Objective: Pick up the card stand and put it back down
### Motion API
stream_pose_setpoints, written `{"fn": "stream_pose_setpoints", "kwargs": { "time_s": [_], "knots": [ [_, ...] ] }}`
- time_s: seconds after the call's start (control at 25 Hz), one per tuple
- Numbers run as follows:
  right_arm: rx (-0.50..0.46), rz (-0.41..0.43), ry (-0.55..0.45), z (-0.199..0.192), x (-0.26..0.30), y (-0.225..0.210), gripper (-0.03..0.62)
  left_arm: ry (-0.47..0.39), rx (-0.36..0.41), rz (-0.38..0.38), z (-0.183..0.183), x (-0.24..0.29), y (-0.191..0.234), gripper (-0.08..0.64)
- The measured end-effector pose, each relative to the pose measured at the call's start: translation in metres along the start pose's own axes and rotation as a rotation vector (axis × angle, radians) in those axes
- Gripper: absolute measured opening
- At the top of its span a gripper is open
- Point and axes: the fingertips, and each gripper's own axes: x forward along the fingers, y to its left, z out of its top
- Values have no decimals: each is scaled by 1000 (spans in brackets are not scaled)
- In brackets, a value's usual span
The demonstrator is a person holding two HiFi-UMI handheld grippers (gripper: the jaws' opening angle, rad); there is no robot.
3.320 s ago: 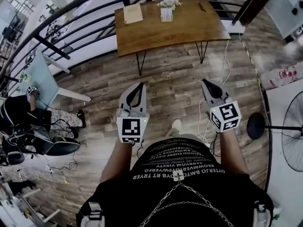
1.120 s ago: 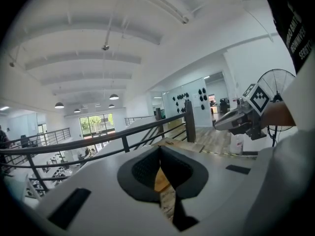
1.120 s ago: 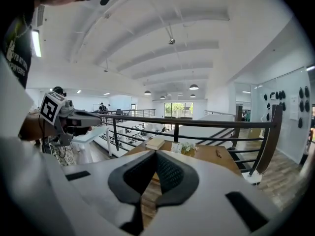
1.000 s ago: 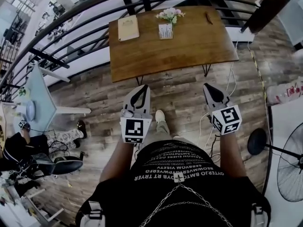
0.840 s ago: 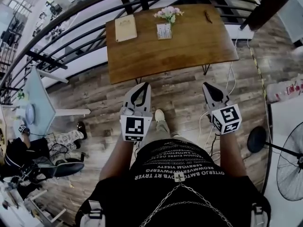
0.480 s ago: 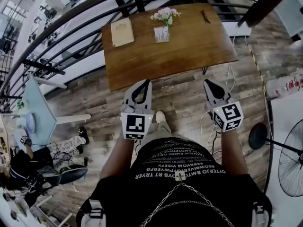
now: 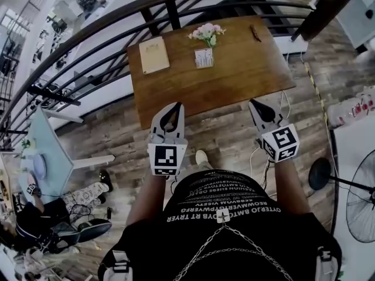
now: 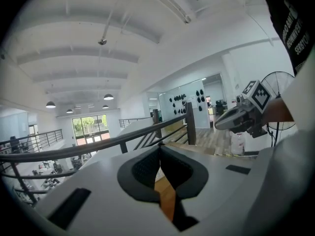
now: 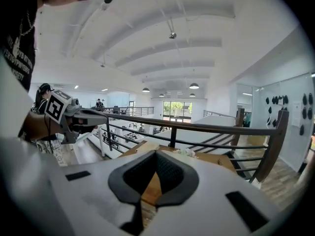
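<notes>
Card stand [image 7: 204,58], print perhaps too small.

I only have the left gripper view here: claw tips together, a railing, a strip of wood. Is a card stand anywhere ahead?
Observer: Yes. The head view shows the card stand upright near the far edge of the table.
Operator: Anything beside it?
Observer: A booklet lies flat to its left.
Operator: And the right claw?
Observer: In its own view, the right claw is shut with nothing between the tips.
</notes>
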Motion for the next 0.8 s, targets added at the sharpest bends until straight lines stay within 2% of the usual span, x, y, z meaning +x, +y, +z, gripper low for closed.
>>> {"fn": "stream_pose_setpoints", "kwargs": {
  "time_s": [0.16,0.4,0.8],
  "knots": [
    [-62,0,-8,22,27,6,14,-17,0,34,2,1,34,26],
    [-75,-2,-24,37,61,13,14,0,-15,47,-17,8,69,26],
    [-42,-24,16,27,68,7,14,-3,-20,-4,-16,28,76,26]
  ]
}}
